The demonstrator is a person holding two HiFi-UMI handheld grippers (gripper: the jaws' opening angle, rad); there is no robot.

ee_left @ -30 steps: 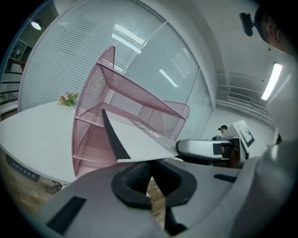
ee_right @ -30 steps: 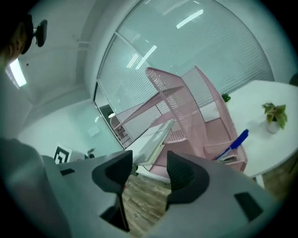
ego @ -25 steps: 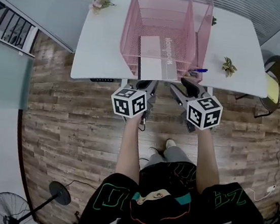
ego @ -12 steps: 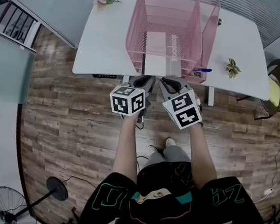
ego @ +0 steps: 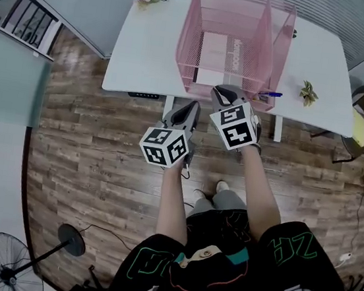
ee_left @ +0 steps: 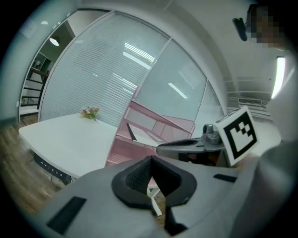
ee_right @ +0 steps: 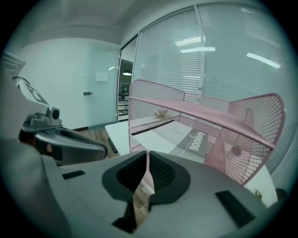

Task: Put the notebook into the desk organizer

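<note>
Both grippers have shifted since the earlier frame. The left gripper [ego: 188, 107] has drawn back from the pink wire-mesh desk organizer [ego: 186, 35] and now hangs over the wooden floor, short of the white table [ego: 149, 44] the organizer stands on. The right gripper [ego: 223, 91] has rolled over and slid sideways to about the middle of the organizer's front edge. Its jaws have just been closing, from wide apart to a narrow slit. Nothing looks to be clamped between them; the pink in the slit appears to be mesh seen beyond. The left gripper's jaws are pressed fully together and empty.

With neither gripper carrying anything, the placing looks done, or very nearly done. The grey-and-white softcover notebook [ego: 216, 59] lies flat on the organizer's floor in its wide compartment, cover up and inside the walls. Its near edge sits just behind the front rim, close to the right gripper's tips. I judge that at most a small nudge deeper remains.

A mesh divider sets off a narrow compartment on the organizer's right side; I cannot tell what, if anything, is in it. A blue pen [ego: 272, 93] lies on the table just beside the organizer's front right corner, outside it.
</note>
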